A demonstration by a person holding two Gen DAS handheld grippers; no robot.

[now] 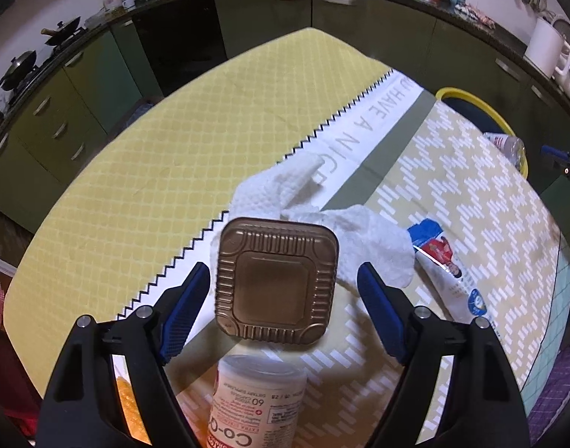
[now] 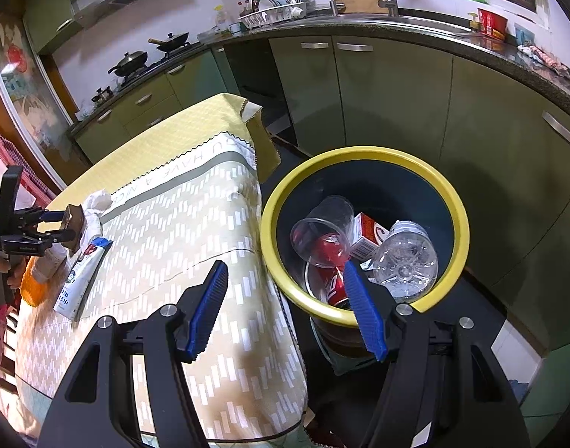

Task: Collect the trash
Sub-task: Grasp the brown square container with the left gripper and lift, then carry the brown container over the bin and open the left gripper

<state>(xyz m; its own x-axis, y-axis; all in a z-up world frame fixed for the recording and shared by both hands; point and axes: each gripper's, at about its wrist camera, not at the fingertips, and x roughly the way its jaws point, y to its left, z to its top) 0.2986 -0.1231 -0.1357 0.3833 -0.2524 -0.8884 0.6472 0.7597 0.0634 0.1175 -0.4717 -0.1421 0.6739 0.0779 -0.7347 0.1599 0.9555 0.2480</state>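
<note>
Table (image 1: 143, 156) under yellow cloth is my landmark. Bin (image 2: 363, 156) with yellow rim stands just off its far-right edge, already holding clear cup (image 2: 322, 231), plastic bottle (image 2: 404, 257), red can (image 2: 331, 283). On table: crumpled paper towel (image 1: 285, 190), tube (image 1: 449, 265) beside it, supplement bottle (image 1: 255, 399) at near edge. I see left gripper (image 1: 281, 287) spread around brown square tray (image 1: 277, 280) — pads seem clear of it, though view is tight. Right gripper (image 2: 285, 298) over bin-side table edge — released, empty.
</note>
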